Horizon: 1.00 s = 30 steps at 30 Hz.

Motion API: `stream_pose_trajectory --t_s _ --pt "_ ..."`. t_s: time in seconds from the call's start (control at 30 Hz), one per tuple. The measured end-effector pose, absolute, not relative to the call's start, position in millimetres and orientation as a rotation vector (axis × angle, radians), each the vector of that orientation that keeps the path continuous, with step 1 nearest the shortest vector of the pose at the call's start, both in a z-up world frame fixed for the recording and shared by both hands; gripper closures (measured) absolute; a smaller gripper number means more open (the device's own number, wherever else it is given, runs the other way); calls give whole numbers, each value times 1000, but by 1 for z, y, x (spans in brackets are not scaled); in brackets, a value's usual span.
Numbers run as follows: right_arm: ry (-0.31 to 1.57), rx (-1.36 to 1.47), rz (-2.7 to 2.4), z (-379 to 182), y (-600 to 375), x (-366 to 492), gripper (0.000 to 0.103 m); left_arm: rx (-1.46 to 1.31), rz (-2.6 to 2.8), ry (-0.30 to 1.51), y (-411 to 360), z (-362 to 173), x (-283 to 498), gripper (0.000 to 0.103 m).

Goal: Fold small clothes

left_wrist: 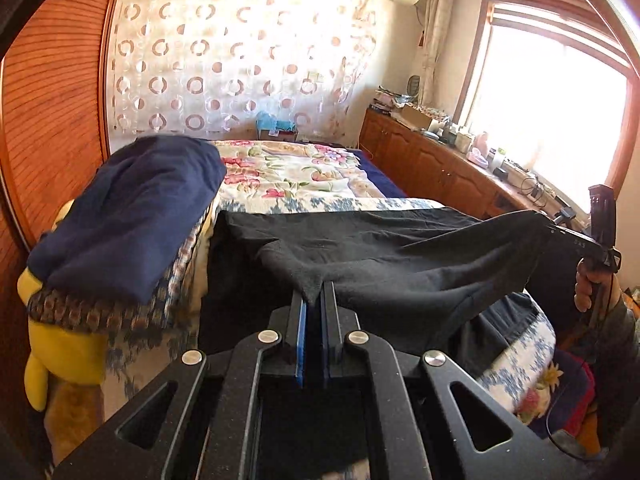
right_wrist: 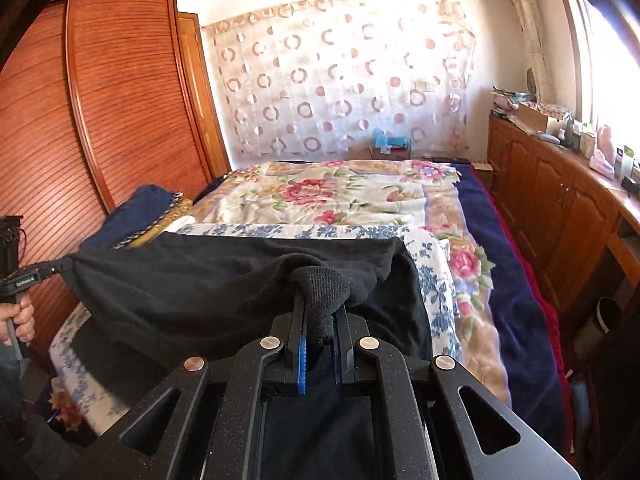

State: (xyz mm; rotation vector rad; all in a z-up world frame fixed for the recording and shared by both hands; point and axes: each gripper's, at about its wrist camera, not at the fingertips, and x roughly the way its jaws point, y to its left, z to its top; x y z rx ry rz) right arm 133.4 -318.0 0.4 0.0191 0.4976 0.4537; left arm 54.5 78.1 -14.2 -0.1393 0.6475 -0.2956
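My bed [right_wrist: 500,280] wears a glossy floral quilt over a navy plush blanket. Across its near end stretches the black knit garment [left_wrist: 400,256], soft and matte, lifted taut between my hands. My left gripper [left_wrist: 314,300] pinches one pointed corner; my right gripper [right_wrist: 320,316] clamps a bunched, ribbed fold.
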Motion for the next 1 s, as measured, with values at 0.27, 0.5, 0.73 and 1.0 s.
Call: stream_pose_trajectory --t_s 0.27,0.5,0.73,1.0 --pt "653 -1 424 -63 -327 124 94 -81 -227 795 80 -77 51 96" --pt "724 -42 385 -97 -318 131 90 -69 -213 843 75 -99 55 94" --pt "677 -59 359 -82 -311 119 84 -67 -166 786 85 -92 41 69" --pt "591 -47 332 -68 -312 102 63 -80 -131 802 103 -98 44 22"
